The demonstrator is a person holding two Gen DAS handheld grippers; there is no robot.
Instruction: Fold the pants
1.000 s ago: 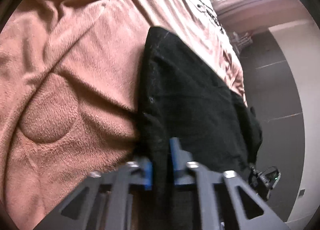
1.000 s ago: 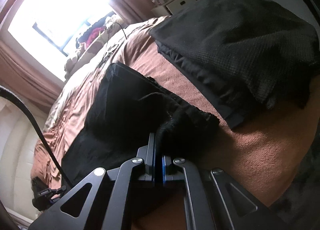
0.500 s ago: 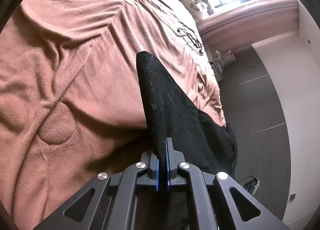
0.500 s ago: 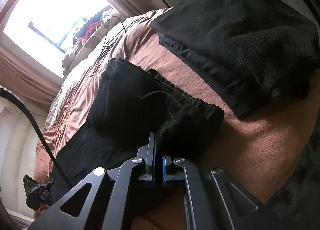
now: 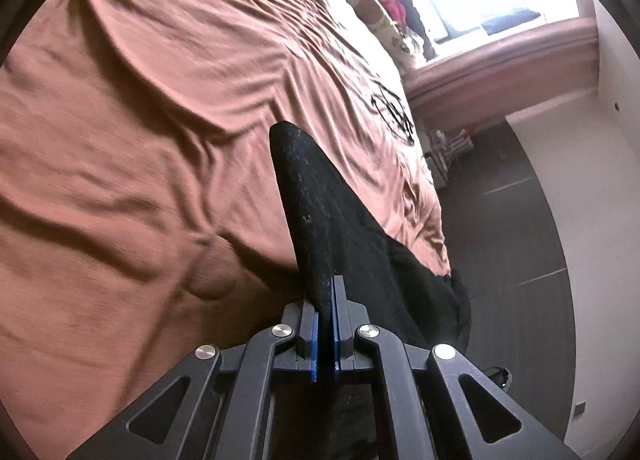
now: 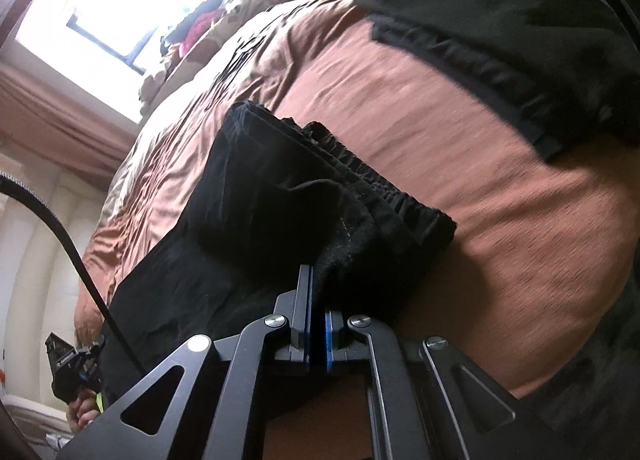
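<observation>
Your left hand-held gripper (image 5: 325,302) is clamped on a black fold of the pants (image 5: 320,204); its blue pads (image 5: 314,340) pinch the cloth with almost no gap. From that grip the fabric rises in a narrow, stiff ridge ahead of the fingers, then falls away to the right and drapes down toward the edge of the bed (image 5: 140,148). The brown blanket is rumpled into long creases to the left of the ridge, and a dark floor (image 5: 516,220) shows past the bed's edge on the right.

Your right hand-held gripper (image 6: 317,292) is also pinched tight on the pants (image 6: 272,196), gripping a bunched piece just below the gathered elastic waistband (image 6: 384,192). The waistband lies across the brown blanket (image 6: 460,148), and the rest of the pants spreads down and to the left toward the bed's edge. A second pile of dark, folded clothing (image 6: 520,20) sits further up the bed on the right, well apart from the pants. A black cable (image 6: 60,228) curves across the left of that view, and near the bottom left corner your other gripper (image 6: 64,364) appears small, with a hand (image 6: 80,414) just under it. A bright window (image 6: 120,0) washes out the far end of the room.
</observation>
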